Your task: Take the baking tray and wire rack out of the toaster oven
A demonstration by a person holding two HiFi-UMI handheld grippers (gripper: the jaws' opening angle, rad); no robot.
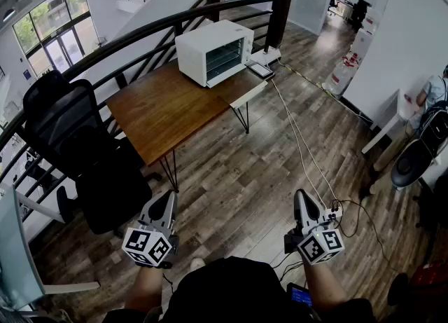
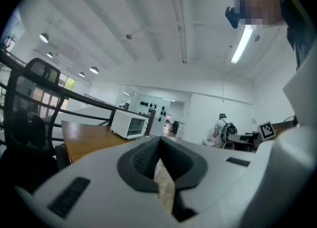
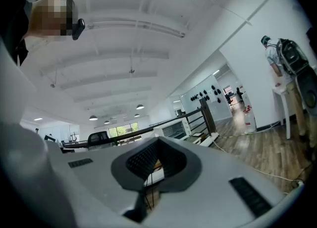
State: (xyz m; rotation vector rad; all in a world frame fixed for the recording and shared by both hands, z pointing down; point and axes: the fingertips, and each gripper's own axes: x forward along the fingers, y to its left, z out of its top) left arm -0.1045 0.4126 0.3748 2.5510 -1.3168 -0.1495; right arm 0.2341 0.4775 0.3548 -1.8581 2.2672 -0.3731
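Note:
A white toaster oven (image 1: 213, 52) stands at the far end of a brown wooden table (image 1: 168, 108), its glass door closed; the tray and rack inside cannot be made out. The oven also shows small in the left gripper view (image 2: 130, 123) and behind the railing in the right gripper view (image 3: 171, 130). My left gripper (image 1: 166, 201) and right gripper (image 1: 302, 200) are held level near my body, well short of the table. Both are shut with nothing between the jaws.
A black office chair (image 1: 77, 146) stands left of the table. A dark curved railing (image 1: 140, 34) runs behind the table. A white cable (image 1: 301, 146) trails across the wooden floor. A person (image 1: 434, 94) stands at a white desk on the right.

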